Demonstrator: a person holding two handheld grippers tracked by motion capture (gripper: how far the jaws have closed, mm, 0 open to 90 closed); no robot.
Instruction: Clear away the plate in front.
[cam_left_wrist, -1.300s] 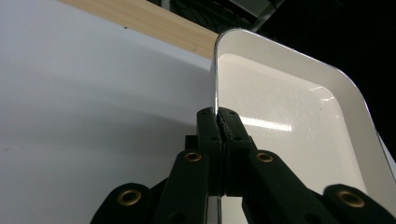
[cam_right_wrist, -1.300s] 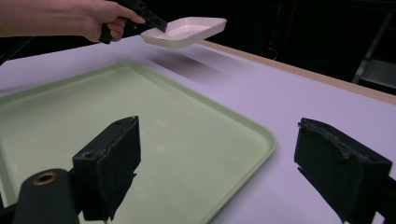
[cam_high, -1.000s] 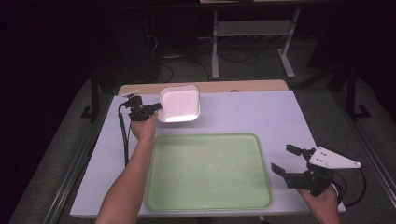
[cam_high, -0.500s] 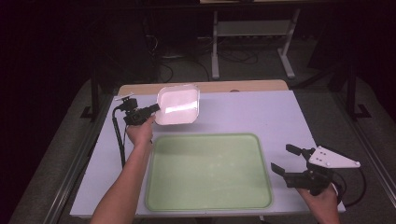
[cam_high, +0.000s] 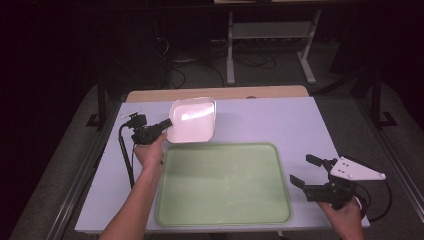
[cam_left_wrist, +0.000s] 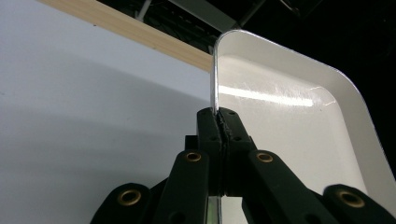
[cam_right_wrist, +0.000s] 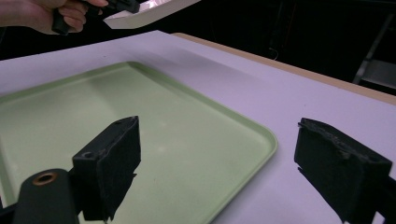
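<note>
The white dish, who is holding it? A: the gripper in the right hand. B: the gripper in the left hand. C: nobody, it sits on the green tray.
B: the left gripper has its jaws pinched shut on the rim of the white dish, lifted beyond the green tray.

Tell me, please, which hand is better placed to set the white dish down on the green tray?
The left. Its gripper is already shut on the rim of the white dish, holding it lifted just beyond the green tray. The right gripper sits open beside the tray's right edge, far from the dish.
</note>
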